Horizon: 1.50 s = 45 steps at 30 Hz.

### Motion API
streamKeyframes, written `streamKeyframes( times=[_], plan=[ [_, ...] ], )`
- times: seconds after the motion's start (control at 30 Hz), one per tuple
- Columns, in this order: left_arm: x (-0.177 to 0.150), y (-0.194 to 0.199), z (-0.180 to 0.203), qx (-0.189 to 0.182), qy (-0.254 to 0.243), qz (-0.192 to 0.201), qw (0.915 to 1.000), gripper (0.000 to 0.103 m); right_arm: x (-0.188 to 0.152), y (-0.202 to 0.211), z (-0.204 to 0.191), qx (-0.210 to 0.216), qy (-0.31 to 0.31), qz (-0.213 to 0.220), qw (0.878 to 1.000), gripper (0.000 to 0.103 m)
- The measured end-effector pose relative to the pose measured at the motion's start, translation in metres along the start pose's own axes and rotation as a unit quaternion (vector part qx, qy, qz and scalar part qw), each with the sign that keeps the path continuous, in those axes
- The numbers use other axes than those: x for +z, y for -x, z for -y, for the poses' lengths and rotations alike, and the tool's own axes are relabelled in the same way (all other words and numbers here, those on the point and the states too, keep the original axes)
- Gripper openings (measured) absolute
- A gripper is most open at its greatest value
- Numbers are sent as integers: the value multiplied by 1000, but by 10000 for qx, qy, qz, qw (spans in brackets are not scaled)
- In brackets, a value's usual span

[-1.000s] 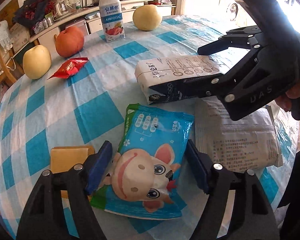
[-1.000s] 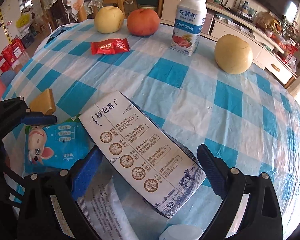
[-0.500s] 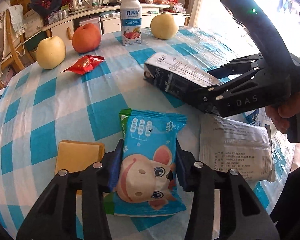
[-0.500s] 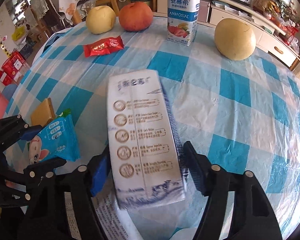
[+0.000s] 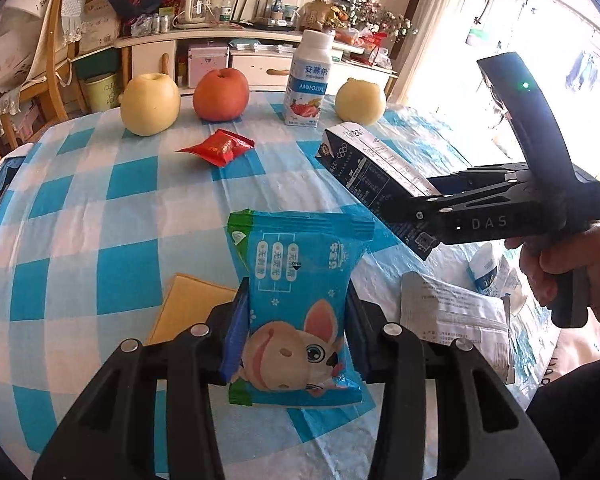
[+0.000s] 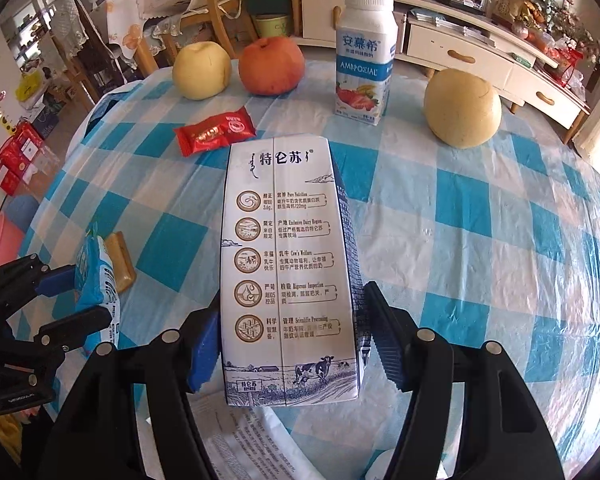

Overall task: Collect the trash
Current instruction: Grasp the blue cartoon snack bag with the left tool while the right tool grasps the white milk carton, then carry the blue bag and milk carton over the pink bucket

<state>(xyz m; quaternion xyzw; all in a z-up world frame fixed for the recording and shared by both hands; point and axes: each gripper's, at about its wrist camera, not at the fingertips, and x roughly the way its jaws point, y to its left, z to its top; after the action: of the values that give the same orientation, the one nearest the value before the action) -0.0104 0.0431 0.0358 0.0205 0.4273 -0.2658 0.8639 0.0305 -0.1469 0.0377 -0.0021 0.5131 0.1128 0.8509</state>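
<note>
A blue snack packet (image 5: pixel 296 264) with a cartoon animal is off the checked tablecloth (image 5: pixel 100 216), pinched between the blue pads of my left gripper (image 5: pixel 296 320), whose jaws are still closing on it. The right wrist view shows that packet (image 6: pixel 96 276) edge-on at the far left. My right gripper (image 6: pixel 294 340) is shut on a white and dark blue milk carton (image 6: pixel 288 264), held lengthwise above the table. The left wrist view has the carton (image 5: pixel 374 172) tilted up at the right, in the right gripper (image 5: pixel 428 204), which a hand holds. A red wrapper (image 5: pixel 218 147) lies farther back.
A white paper sachet (image 5: pixel 456 316) and a small white bottle (image 5: pixel 488 276) lie at the right. A yellow block (image 5: pixel 188 306) sits left of the packet. At the back stand a yoghurt bottle (image 5: pixel 308 80), a red apple (image 5: pixel 220 94) and two pears (image 5: pixel 150 104).
Both grippers went from open to closed. The left one took the blue packet and raised it off the cloth. The right one took the carton, lifted it and turned it lengthwise.
</note>
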Motion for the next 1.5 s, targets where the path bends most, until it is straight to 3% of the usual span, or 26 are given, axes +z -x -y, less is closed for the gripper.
streamKeyframes(
  times=[0.27,0.67,0.87,1.03,1.17,1.27,1.37,1.5],
  plan=[
    [-1,24,-21,-81,330,318,9989,44,11,23,-20,136,-77,266,9995,66],
    [-7,78,-60,24,811,917,9925,44,26,43,-80,733,37,527,9959,66],
    [-13,108,-88,253,1184,1274,9844,44,33,53,-116,1066,72,653,9921,66],
    [-20,135,-114,560,1581,1605,9727,44,36,61,-158,1479,155,733,9862,66],
    [-29,156,-133,871,1988,1892,9577,44,36,64,-196,1818,273,699,9805,66],
    [-39,175,-151,1134,2359,2137,9412,44,37,66,-227,2051,366,678,9757,66],
    [-53,197,-170,1545,2805,2425,9158,44,37,67,-265,2166,607,651,9722,66],
    [-80,229,-201,2217,3541,2767,8654,44,38,65,-317,2380,932,601,9649,66]
  ],
)
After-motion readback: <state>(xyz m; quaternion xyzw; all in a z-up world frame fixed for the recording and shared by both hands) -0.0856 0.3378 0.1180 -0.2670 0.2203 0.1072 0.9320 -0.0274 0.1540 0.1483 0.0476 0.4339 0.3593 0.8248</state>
